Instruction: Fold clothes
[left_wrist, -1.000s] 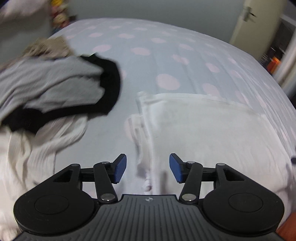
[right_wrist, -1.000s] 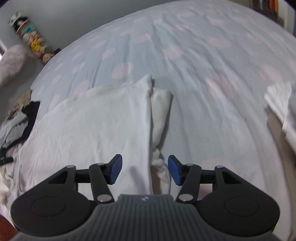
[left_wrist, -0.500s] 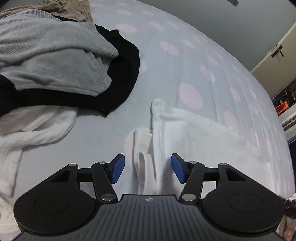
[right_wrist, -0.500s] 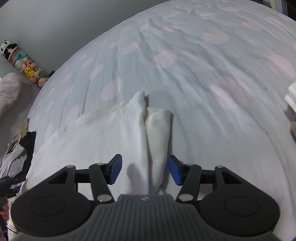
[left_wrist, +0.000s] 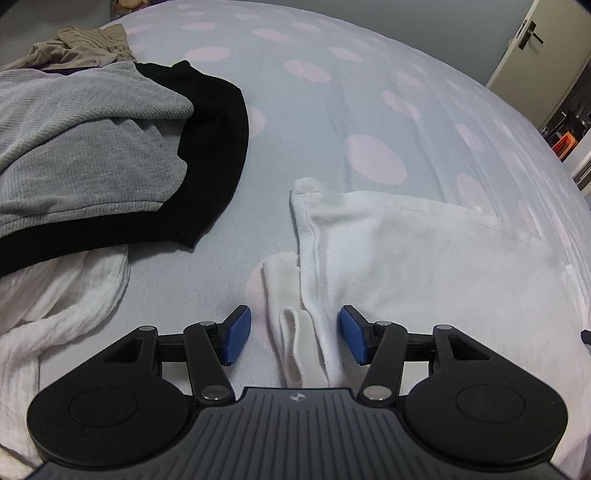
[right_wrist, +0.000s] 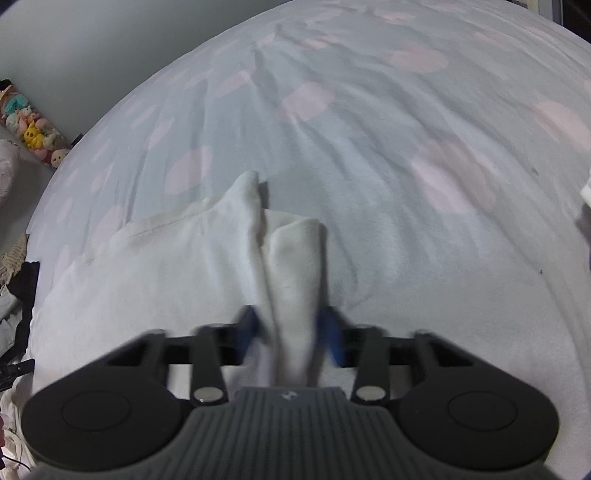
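Observation:
A white fleece garment (left_wrist: 424, 266) lies flat on the spotted bed sheet (left_wrist: 325, 122). Its left side seam and a tucked sleeve (left_wrist: 291, 332) run between the fingers of my left gripper (left_wrist: 293, 339), which is open and low over the cloth. In the right wrist view the same garment (right_wrist: 155, 280) shows its right edge with a folded sleeve (right_wrist: 295, 266). My right gripper (right_wrist: 290, 334) has its blue pads closing on that sleeve, blurred by motion.
A pile of clothes sits at the left: a grey ribbed top (left_wrist: 85, 136), a black garment (left_wrist: 218, 122), a white crinkled cloth (left_wrist: 62, 295) and a beige one (left_wrist: 85, 48). A door (left_wrist: 524, 48) stands far right. Plush toys (right_wrist: 33, 129) line the wall.
The right gripper's jaws have narrowed from wide open onto the folded sleeve. The left gripper has shifted slightly and stays open over the left seam.

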